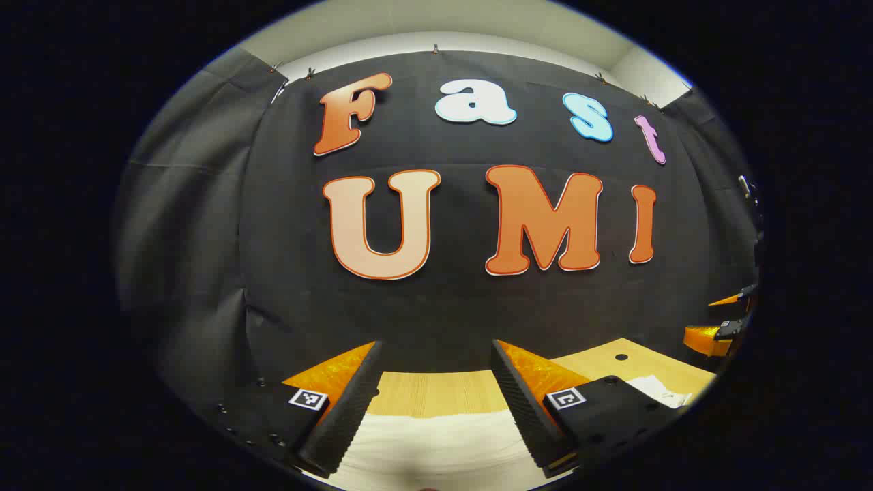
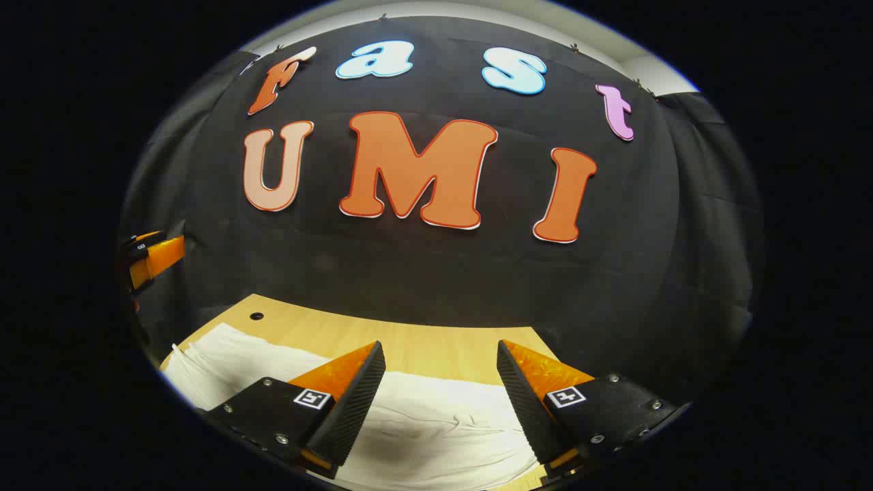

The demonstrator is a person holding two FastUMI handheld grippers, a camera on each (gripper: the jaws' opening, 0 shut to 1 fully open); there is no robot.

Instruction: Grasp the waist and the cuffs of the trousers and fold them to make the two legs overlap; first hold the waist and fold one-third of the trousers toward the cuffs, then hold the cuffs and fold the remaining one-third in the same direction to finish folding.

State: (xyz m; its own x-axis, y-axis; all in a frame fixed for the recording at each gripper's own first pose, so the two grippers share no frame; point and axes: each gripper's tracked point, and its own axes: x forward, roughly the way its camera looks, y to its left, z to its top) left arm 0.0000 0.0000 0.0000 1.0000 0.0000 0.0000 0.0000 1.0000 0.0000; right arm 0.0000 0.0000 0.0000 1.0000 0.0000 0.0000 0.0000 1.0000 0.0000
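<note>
Left claw (image 1: 436,378) and right claw (image 2: 440,375), each with jaws spread wide and holding nothing, hover above the white trousers (image 2: 436,423), which lie flat on the desk (image 2: 409,341). Beyond the trousers, bare desk meets the booth wall. Risk: a claw closing there likely pinches one cloth layer, skewing the fold.

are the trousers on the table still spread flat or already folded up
Cannot tell for certain. The white trousers lie low and flat on the wooden table, under both open grippers; their full outline is cut off.
</note>
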